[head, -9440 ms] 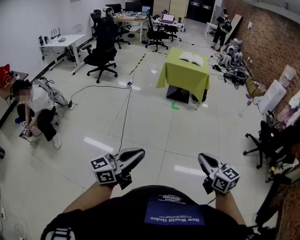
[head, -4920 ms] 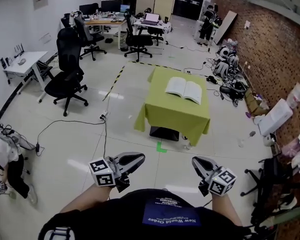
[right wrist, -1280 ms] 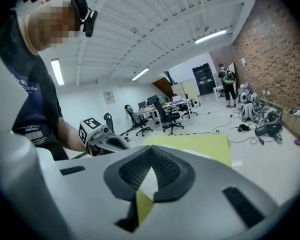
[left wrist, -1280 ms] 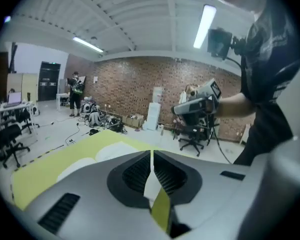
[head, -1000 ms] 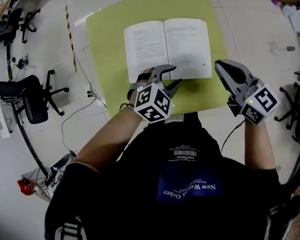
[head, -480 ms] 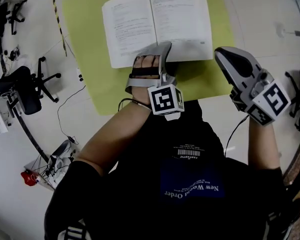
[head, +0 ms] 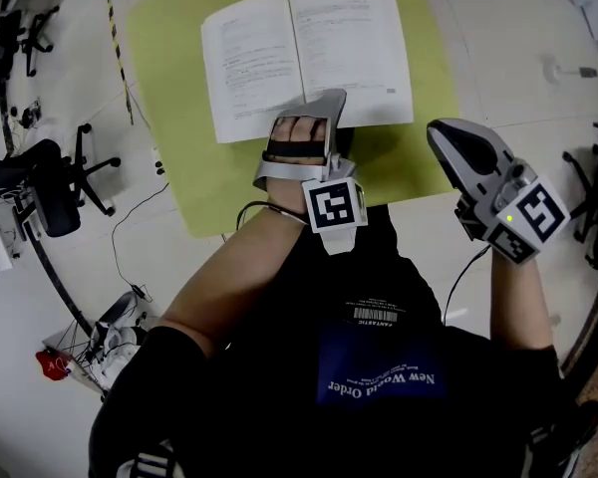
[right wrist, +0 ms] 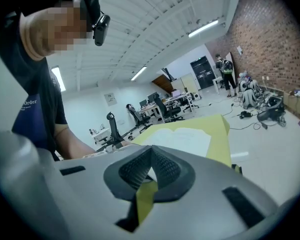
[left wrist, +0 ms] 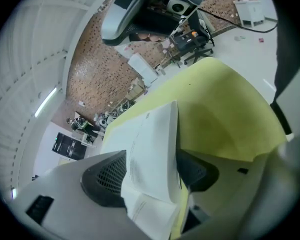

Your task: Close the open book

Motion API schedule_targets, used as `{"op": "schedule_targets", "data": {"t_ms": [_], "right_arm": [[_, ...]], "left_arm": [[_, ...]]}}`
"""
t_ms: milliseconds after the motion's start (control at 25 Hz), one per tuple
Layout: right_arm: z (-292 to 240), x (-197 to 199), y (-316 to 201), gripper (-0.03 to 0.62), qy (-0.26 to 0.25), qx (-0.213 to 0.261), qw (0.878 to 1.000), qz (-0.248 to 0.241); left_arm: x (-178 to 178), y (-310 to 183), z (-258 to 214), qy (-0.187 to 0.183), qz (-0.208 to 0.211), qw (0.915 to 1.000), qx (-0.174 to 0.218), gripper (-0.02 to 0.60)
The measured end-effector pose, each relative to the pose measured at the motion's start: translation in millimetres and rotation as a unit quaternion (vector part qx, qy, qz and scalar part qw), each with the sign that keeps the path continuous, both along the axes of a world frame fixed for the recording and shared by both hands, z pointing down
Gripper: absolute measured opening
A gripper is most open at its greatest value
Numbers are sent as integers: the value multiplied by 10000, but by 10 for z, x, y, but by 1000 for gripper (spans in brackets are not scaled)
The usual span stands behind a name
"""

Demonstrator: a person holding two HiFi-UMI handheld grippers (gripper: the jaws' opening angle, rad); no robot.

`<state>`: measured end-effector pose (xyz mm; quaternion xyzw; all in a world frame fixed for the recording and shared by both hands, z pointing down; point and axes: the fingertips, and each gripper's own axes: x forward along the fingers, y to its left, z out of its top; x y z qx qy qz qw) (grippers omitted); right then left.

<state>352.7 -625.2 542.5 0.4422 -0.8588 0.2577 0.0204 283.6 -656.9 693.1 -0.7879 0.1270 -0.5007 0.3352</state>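
Observation:
The open book lies flat on a table under a yellow-green cloth, its white pages facing up. My left gripper is at the book's near edge by the spine. Its jaws stand wide open. In the left gripper view the thick edge of the book sits between the two dark pads of my left gripper. My right gripper hangs shut and holds nothing by the cloth's near right corner, apart from the book. The right gripper view shows the book beyond its closed pads.
A black office chair and floor cables are left of the table. White tiled floor surrounds it. Far off stand desks and chairs, a standing person and a brick wall.
The person walked up to the table. Over the last second my left gripper rolled, dropped onto the book's near edge and opened wide. My right gripper sank slightly toward the table corner.

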Motion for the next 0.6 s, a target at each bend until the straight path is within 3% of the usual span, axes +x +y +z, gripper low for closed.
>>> {"op": "schedule_targets", "data": {"t_ms": [80, 160, 280, 400, 520, 600], "right_arm": [[19, 17, 38, -15, -9, -40, 10000, 32], [29, 26, 80, -15, -36, -79, 9999, 67], [30, 20, 121, -15, -136, -148, 9998, 89], [33, -25, 132, -15, -120, -145, 9998, 44], [34, -85, 127, -15, -107, -158, 9998, -17], [21, -127, 112, -15, -97, -152, 9998, -80]], "left_arm": [[24, -9, -3, 137, -81, 9998, -128, 304], [7, -16, -69, 600, -275, 9971, -385, 271], [-95, -14, -197, 1339, -629, 9857, -807, 207], [-167, -25, -279, 1824, -927, 9716, -1186, 184], [-226, -27, -341, 2357, -1262, 9490, -1669, 176], [-274, -47, -394, 2828, -1534, 9230, -2109, 176]]}}
